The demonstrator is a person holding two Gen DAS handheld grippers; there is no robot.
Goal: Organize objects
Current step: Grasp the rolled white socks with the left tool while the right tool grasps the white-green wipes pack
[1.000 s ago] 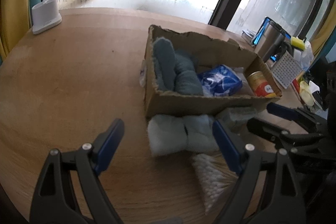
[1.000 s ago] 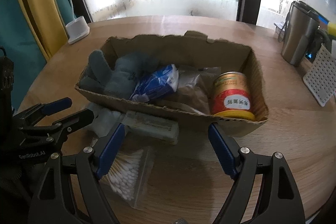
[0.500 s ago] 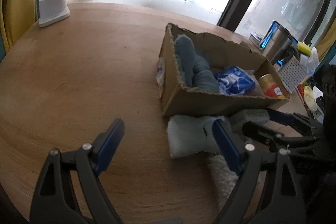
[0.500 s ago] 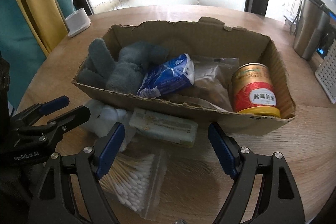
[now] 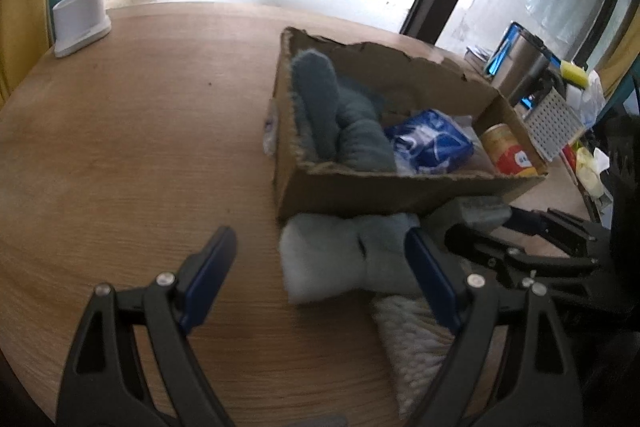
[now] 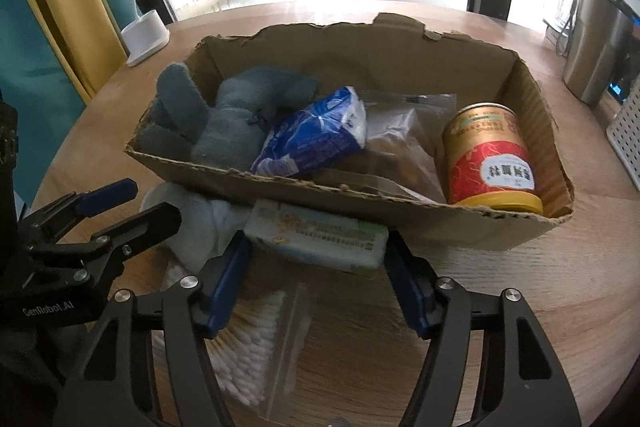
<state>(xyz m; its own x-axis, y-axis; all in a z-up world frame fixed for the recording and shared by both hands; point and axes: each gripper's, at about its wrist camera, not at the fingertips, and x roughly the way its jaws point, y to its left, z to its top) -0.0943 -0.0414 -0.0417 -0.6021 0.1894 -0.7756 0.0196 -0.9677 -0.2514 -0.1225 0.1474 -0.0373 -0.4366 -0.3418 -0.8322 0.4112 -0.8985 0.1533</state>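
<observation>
On the round wooden table (image 6: 520, 291) we see a torn cardboard box (image 6: 400, 223) that holds grey plush pieces (image 6: 224, 123), a blue-and-white packet (image 6: 316, 135), a clear bag of brown food (image 6: 400, 143) and a red-and-gold can (image 6: 490, 155) standing upright at its right end. Just in front of the box's near wall lies a pale green pack of wipes (image 6: 320, 235), and our right gripper (image 6: 318, 263) is closing on it: the pack sits between the two blue pads, though we cannot tell whether they press on it. To the left of the pack rests a white cloth bundle (image 5: 340, 259), touching the box, and nearer to us a clear bag of cotton swabs (image 6: 248, 339) lies flat on the table. Our left gripper (image 5: 320, 267) hangs over bare wood with its jaws wide apart and nothing between them, its right finger in front of the bundle. A white lamp base (image 5: 80, 23) stands at the far left edge, and a steel tumbler (image 6: 596, 43) at the far right.
</observation>
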